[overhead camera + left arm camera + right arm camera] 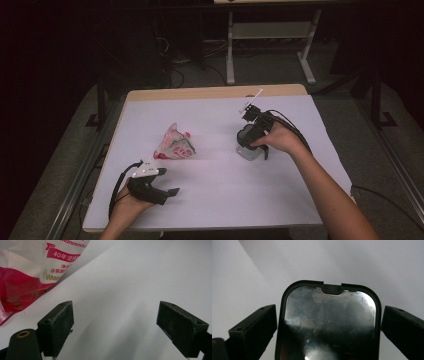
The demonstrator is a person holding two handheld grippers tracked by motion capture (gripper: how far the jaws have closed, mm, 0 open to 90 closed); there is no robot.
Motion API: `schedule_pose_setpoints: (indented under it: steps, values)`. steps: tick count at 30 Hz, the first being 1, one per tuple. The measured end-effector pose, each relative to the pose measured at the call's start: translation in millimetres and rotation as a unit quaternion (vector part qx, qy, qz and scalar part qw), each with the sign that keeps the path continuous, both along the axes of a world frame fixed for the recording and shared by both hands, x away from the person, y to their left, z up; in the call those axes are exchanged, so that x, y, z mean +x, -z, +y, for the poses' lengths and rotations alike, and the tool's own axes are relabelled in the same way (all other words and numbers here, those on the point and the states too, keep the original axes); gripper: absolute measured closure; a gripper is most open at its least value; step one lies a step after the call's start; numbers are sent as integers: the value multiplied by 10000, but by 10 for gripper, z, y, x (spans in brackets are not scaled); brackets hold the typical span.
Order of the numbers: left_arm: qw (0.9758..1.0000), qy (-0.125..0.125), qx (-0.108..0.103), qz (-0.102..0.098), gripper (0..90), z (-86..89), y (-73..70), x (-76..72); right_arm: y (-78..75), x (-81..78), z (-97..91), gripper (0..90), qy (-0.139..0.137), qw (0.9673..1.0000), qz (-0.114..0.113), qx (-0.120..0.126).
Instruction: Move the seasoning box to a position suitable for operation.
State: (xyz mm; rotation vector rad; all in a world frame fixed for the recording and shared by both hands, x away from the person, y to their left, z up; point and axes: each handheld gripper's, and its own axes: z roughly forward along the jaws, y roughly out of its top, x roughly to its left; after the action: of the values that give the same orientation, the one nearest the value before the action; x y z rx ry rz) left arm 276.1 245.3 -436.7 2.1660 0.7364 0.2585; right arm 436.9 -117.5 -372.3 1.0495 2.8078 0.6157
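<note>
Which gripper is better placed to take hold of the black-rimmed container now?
Right. The right gripper already has its jaws on both sides of the container; the left gripper is near the pink bag.

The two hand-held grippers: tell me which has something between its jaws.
The right hand-held gripper: its open jaws flank a black-rimmed container with a shiny lid. The left hand-held gripper brackets bare white table, beside the red-and-white bag.

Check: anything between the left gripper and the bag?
Nothing. In the high view, bare white table separates the left gripper from the bag. The left gripper view shows open jaws over bare surface, the bag at upper left.
</note>
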Motion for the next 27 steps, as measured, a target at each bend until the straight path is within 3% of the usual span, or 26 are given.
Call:
schedule_pose_setpoints:
  steps: [8,19,27]
  values:
    - [10000,29,41,-5,138,-7,4,0,98,19,81,4,-78,9996,157,-215]
    - [10000,48,53,12,138,-13,9,-1,137,40,78,102,-140,9990,298,-289]
    - [10000,52,63,9,138,-14,11,0,130,30,90,132,-156,9988,240,-392]
